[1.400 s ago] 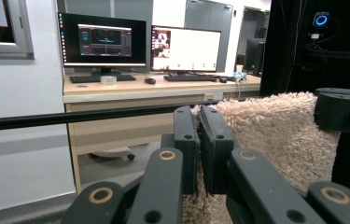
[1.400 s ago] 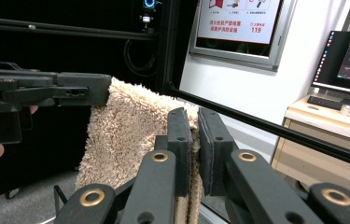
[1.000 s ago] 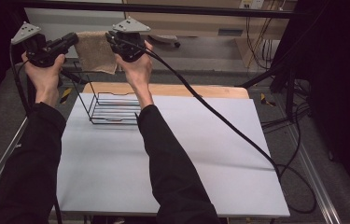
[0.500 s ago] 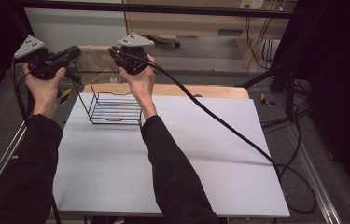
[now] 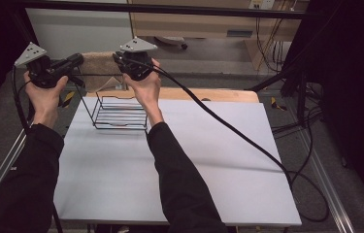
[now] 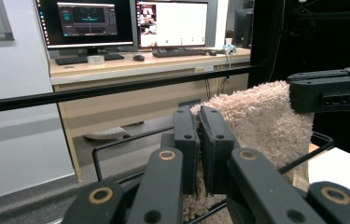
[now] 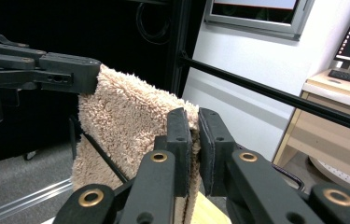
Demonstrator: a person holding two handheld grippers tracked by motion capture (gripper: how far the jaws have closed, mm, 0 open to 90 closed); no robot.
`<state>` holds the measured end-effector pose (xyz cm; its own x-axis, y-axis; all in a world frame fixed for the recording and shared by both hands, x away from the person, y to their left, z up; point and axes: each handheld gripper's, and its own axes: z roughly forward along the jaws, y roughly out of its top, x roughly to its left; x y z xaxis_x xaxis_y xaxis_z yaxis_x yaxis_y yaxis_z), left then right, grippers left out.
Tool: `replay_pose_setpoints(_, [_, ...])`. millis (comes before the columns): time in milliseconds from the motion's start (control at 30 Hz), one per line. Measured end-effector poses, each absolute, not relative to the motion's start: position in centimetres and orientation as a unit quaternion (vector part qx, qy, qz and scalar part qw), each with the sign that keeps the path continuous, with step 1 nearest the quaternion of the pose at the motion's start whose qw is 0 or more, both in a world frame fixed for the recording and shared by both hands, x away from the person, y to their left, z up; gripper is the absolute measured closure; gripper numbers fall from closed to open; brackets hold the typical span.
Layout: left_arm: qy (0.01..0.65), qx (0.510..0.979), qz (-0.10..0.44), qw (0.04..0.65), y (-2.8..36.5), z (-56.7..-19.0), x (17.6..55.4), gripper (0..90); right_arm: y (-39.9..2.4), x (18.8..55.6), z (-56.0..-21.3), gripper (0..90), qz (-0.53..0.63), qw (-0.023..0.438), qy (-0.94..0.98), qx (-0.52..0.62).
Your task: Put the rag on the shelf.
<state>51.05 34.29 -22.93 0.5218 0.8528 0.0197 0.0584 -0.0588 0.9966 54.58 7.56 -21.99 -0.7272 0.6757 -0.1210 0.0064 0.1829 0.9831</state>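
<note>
High view puts your white desk [image 5: 179, 165] nearest, then the wire rack [image 5: 120, 112], and above its far side the beige towel [image 5: 97, 65] stretched between your left gripper [image 5: 75, 60] and right gripper [image 5: 117, 58], both jaws clamped on its top corners, so lowering it evenly onto the rack looks next

Towel [image 5: 97, 68]: beige cloth, deep shaggy pile, rough, matt.
Wire basket [image 5: 120, 112]: thin black metal rod, smooth.
Left gripper [image 6: 197, 151], right gripper [image 7: 194, 149]: black matt plastic jaws, brass-coloured rivets.
Table [image 5: 179, 179]: white top, smooth, matt; wooden board [image 5: 218, 94] at far edge, light, smooth.
</note>
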Motion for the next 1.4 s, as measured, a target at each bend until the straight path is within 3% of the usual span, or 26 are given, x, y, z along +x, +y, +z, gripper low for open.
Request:
replay_pose_setpoints(1067, [0.328, 0.64, 0.337, 0.609, 34.4, -23.8, 49.1, 85.8, 6.3, 52.9, -22.3, 83.3, 0.61, 0.282, 0.714, 0.198])
replay_pose_setpoints(1400, [0.337, 0.667, 0.318, 0.584, 34.8, -24.6, 48.1, 83.4, 6.5, 51.9, -22.6, 82.9, 0.581, 0.257, 0.749, 0.189])
